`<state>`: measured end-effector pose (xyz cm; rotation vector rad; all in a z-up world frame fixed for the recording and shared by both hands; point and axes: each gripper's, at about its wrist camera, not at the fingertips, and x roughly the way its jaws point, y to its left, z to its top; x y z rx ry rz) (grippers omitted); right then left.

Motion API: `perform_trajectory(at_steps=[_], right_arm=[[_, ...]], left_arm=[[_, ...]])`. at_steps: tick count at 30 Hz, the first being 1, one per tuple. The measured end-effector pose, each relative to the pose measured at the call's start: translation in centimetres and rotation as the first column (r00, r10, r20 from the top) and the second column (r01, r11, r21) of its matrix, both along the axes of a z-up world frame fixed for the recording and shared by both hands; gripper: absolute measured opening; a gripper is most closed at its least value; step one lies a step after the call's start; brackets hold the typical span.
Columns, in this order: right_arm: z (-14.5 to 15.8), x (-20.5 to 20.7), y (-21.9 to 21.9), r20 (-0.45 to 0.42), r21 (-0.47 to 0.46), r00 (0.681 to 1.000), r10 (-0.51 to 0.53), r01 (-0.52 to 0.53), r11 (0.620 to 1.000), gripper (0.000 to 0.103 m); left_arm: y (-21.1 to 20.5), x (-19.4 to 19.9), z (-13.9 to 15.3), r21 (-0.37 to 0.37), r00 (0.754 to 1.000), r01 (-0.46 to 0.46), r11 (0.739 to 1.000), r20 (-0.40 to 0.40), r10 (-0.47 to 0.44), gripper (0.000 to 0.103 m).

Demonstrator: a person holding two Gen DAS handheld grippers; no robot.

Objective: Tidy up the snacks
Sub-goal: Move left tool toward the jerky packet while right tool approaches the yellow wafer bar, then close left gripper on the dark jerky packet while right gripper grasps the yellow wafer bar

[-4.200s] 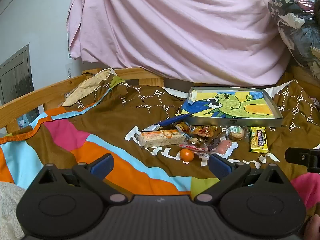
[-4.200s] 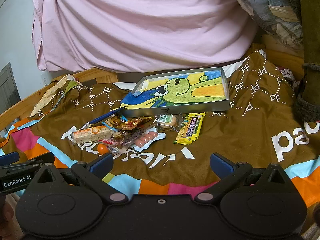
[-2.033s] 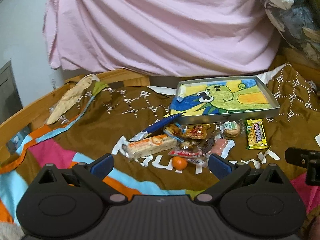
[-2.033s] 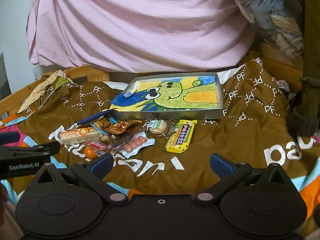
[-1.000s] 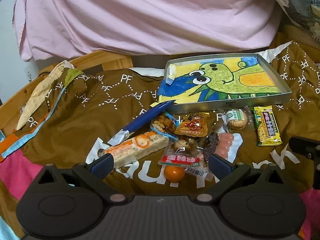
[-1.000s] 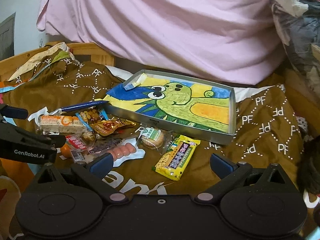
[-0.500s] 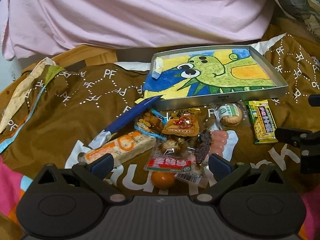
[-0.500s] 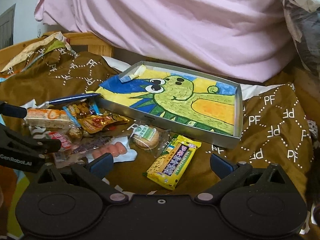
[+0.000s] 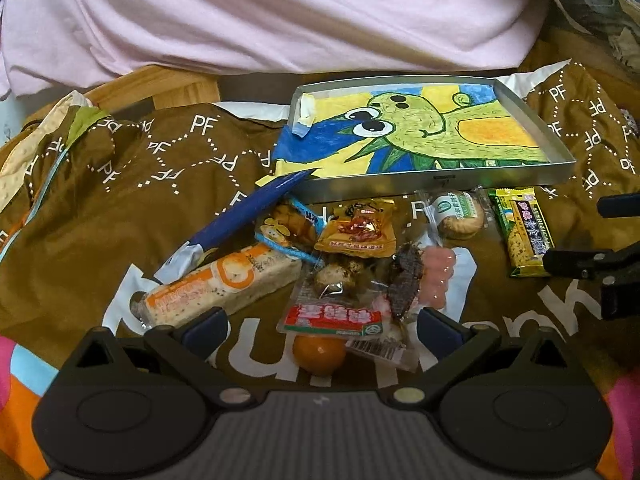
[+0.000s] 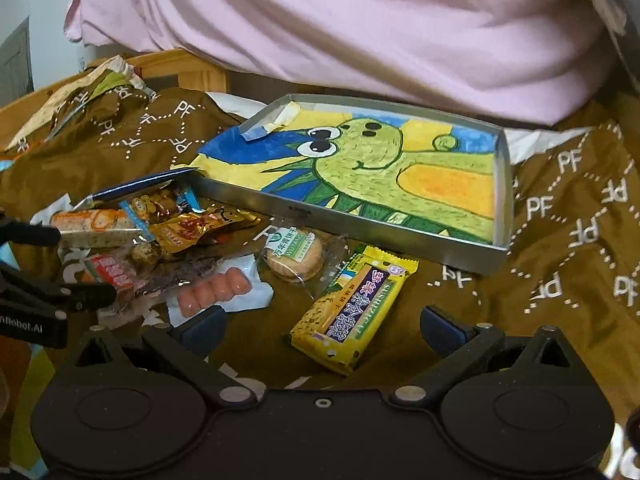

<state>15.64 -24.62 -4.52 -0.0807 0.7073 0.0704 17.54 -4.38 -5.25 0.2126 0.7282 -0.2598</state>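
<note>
Several wrapped snacks lie heaped on a brown blanket before a shallow metal tray (image 9: 436, 181) (image 10: 344, 226) lined with a green dinosaur drawing. My left gripper (image 9: 323, 330) is open low over the heap, an orange ball (image 9: 319, 354) and a red-labelled packet (image 9: 334, 316) between its fingers. A long white-and-orange bar (image 9: 216, 286) lies by its left finger. My right gripper (image 10: 322, 326) is open, and a yellow snack bar (image 10: 354, 312) lies between its fingers. A round biscuit pack (image 10: 296, 256) and pink sausages (image 10: 214, 288) sit just beyond.
A blue wrapper (image 9: 250, 210) leans against the tray's corner. Pink fabric (image 9: 280, 12) hangs behind the tray. A wooden bed rail (image 9: 152, 88) runs at the back left. The brown blanket (image 10: 560, 220) rises in folds to the right of the tray.
Both grippers have moved forward and down toward the snacks, which now look larger. The right one has closed in on the yellow bar. Nothing has been taken hold of.
</note>
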Motion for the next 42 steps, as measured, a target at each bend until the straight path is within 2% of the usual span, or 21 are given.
perform_trajectory(at_steps=[2, 6, 11, 16, 21, 26, 33, 36, 38, 41, 42], right_arm=[[-0.4, 0.8, -0.8, -0.024, 0.038, 1.000, -0.009, 0.009, 0.999, 0.102], [-1.1, 2.1, -2.2, -0.072, 0.107, 0.997, -0.029, 0.037, 0.994, 0.100], [-2.0, 3.5, -3.5, -0.116, 0.162, 0.992, -0.046, 0.065, 0.985, 0.089], [-2.5, 4.4, -3.7, -0.115, 0.181, 0.992, -0.047, 0.067, 0.981, 0.086], [-2.6, 4.9, -3.1, -0.115, 0.162, 0.993, -0.039, 0.058, 0.985, 0.086], [-2.5, 4.9, -3.1, -0.126, 0.145, 0.991, -0.038, 0.056, 0.988, 0.085], [-2.7, 5.8, -3.2, -0.139, 0.166, 0.989, -0.041, 0.064, 0.984, 0.085], [-3.0, 6.5, -2.6, -0.142, 0.142, 0.988, -0.068, 0.089, 0.986, 0.072], [-3.1, 6.7, -2.0, -0.142, 0.094, 0.987, -0.079, 0.093, 0.991, 0.062], [-3.3, 6.3, -1.4, -0.137, 0.057, 0.988, -0.069, 0.077, 0.995, 0.060], [-3.2, 6.2, -1.4, -0.142, 0.056, 0.988, -0.064, 0.073, 0.996, 0.060]], left_arm=[[0.0, 0.6, -0.4, -0.009, 1.000, 0.006, 1.000, -0.015, -0.006, 0.103], [-0.1, 1.9, -0.8, -0.074, 0.999, 0.039, 0.997, -0.015, -0.040, 0.103], [-1.2, 3.1, -0.9, -0.143, 0.990, 0.144, 0.979, 0.031, -0.141, 0.102], [-1.6, 4.2, -1.6, -0.217, 0.979, 0.194, 0.957, -0.022, -0.204, 0.099], [-2.6, 3.6, -2.2, -0.184, 0.947, 0.298, 0.937, -0.065, -0.314, 0.097], [-3.6, 4.2, -2.8, -0.142, 0.932, 0.336, 0.931, -0.093, -0.351, 0.095], [-2.2, 7.0, -3.0, -0.243, 0.922, 0.313, 0.918, -0.154, -0.355, 0.095], [-2.1, 7.6, -3.0, -0.249, 0.923, 0.292, 0.923, -0.178, -0.340, 0.089], [-2.3, 7.5, -2.9, -0.216, 0.929, 0.279, 0.935, -0.184, -0.320, 0.079], [-2.7, 7.1, -2.8, -0.147, 0.939, 0.269, 0.952, -0.179, -0.293, 0.070], [-2.7, 7.1, -2.7, -0.150, 0.940, 0.265, 0.953, -0.181, -0.290, 0.069]])
